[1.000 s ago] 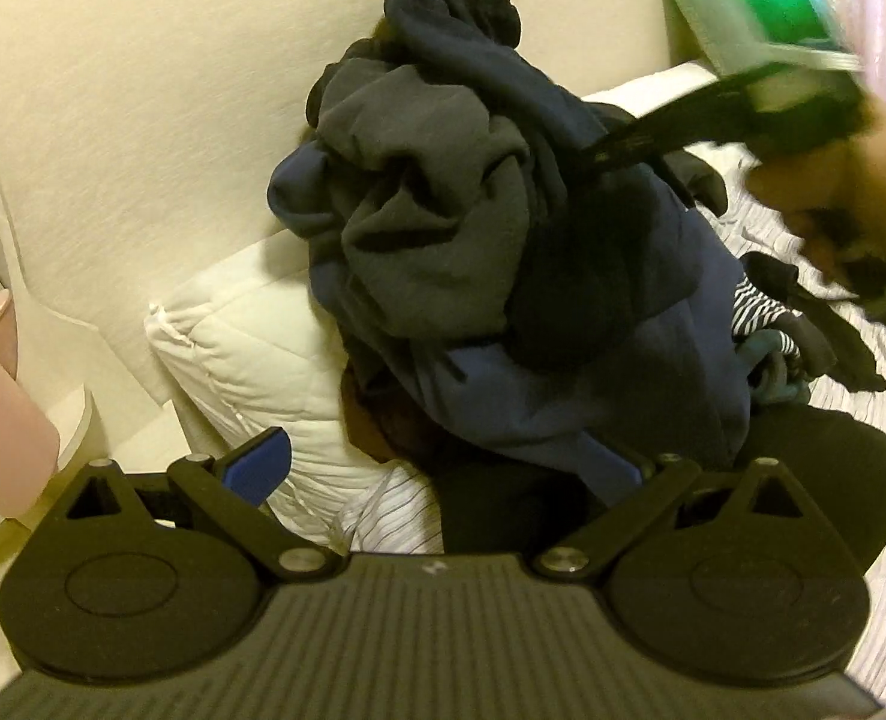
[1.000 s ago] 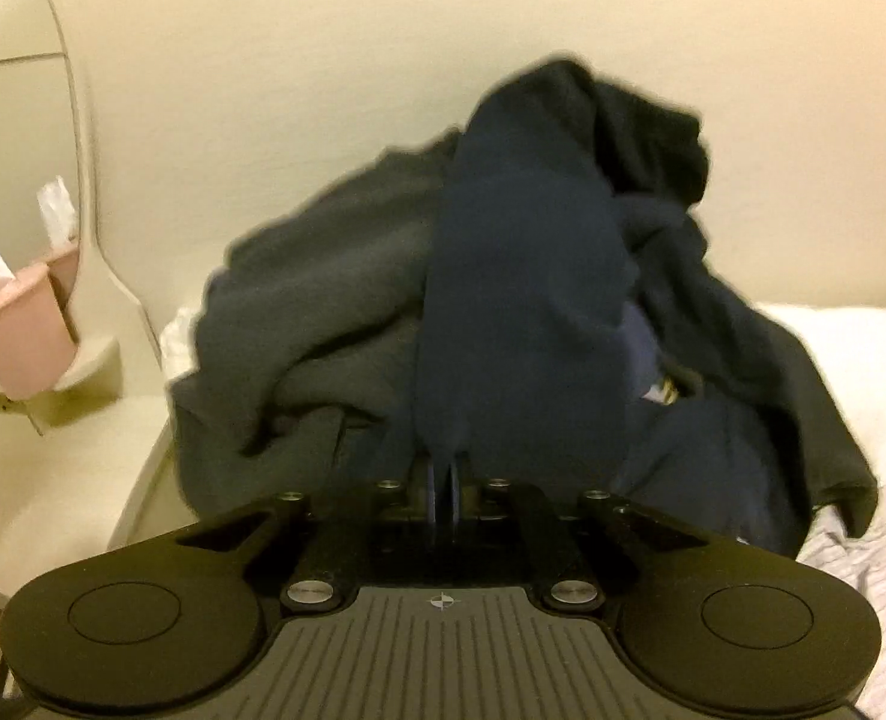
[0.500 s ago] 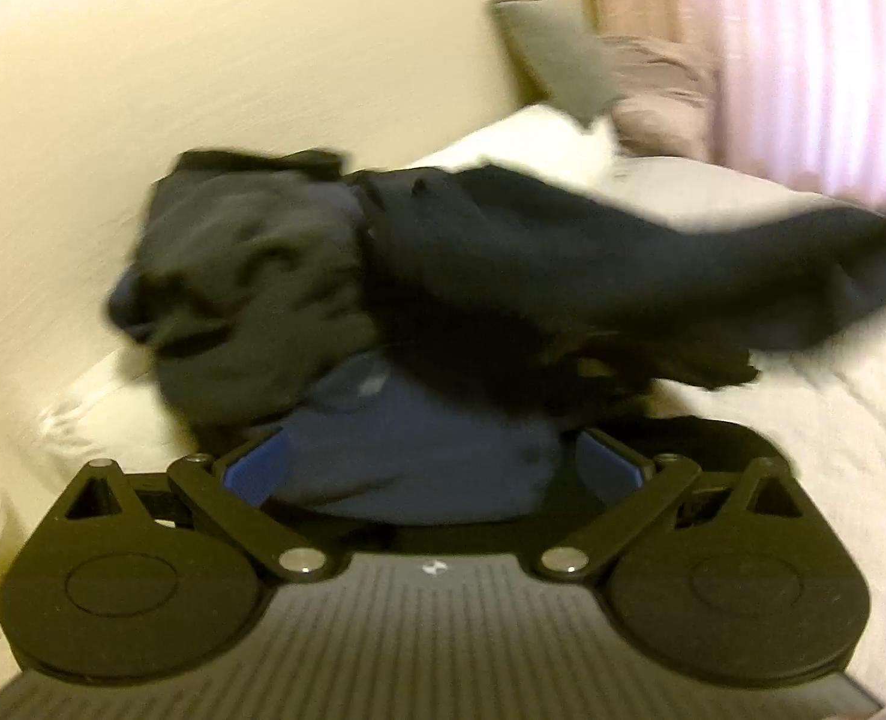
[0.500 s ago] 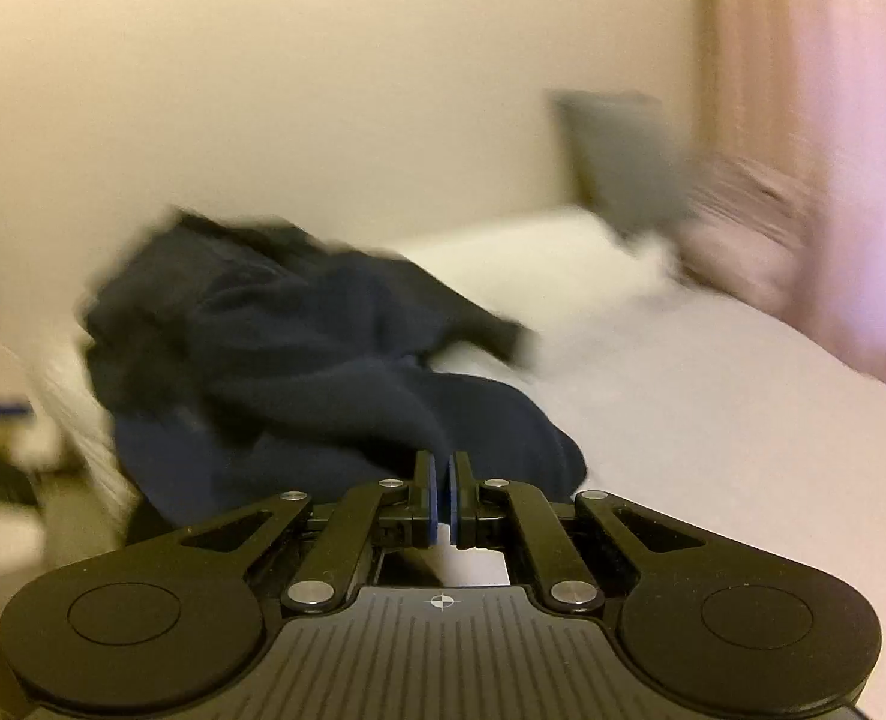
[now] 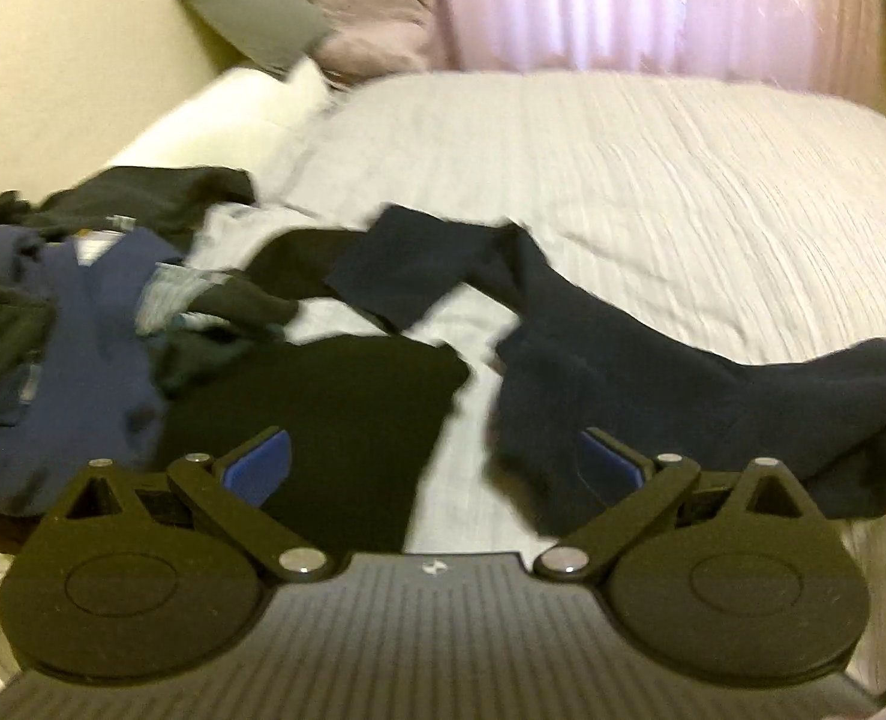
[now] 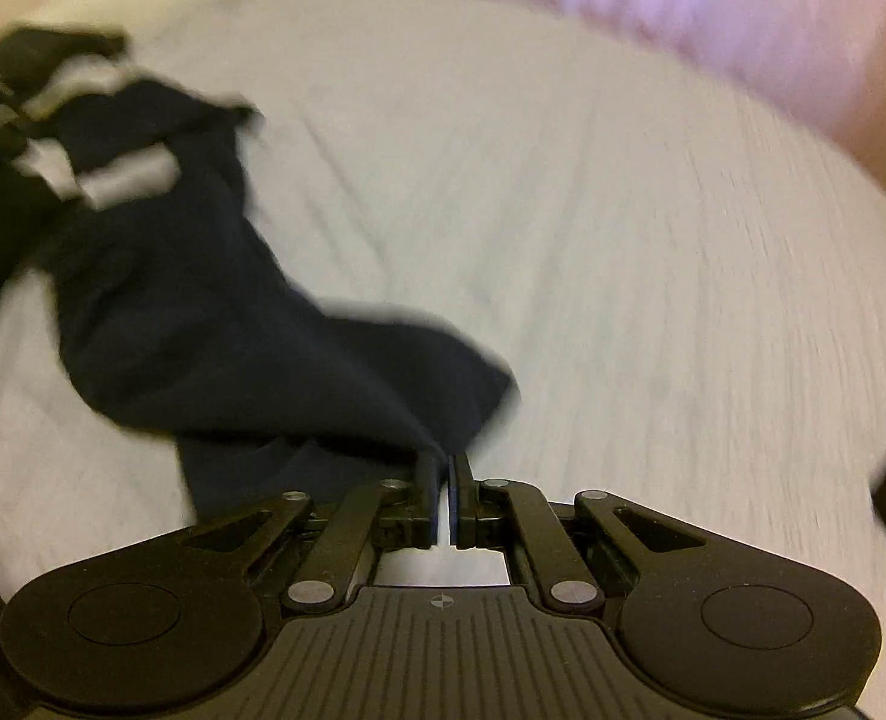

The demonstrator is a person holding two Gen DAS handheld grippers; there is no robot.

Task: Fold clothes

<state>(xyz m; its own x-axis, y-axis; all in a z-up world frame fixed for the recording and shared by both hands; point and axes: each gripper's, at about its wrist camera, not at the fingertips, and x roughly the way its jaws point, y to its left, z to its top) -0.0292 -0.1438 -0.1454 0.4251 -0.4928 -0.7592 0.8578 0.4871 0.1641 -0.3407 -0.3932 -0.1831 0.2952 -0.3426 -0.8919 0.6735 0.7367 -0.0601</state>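
Note:
A dark navy garment (image 5: 670, 384) lies stretched across the white bed, running from the clothes pile (image 5: 65, 324) at the left out to the right. In the right wrist view the same navy garment (image 6: 221, 324) trails away to the left, and my right gripper (image 6: 447, 462) is shut on its near corner. My left gripper (image 5: 434, 468) hovers open over the bed with nothing between its blue pads (image 5: 257, 468). A flat black garment (image 5: 347, 414) lies just ahead of its left finger. The right wrist view is blurred by motion.
The ribbed white bedspread (image 5: 652, 180) spreads wide to the right and far side. A white pillow (image 5: 221, 114) and a grey cushion (image 5: 251, 18) lean at the cream headboard. Pink curtains (image 5: 652, 0) hang beyond the bed.
The right gripper has pulled the navy garment out of the tall pile by the headboard and drawn it right across the bed. Both views have swung from the pile toward the bedspread.

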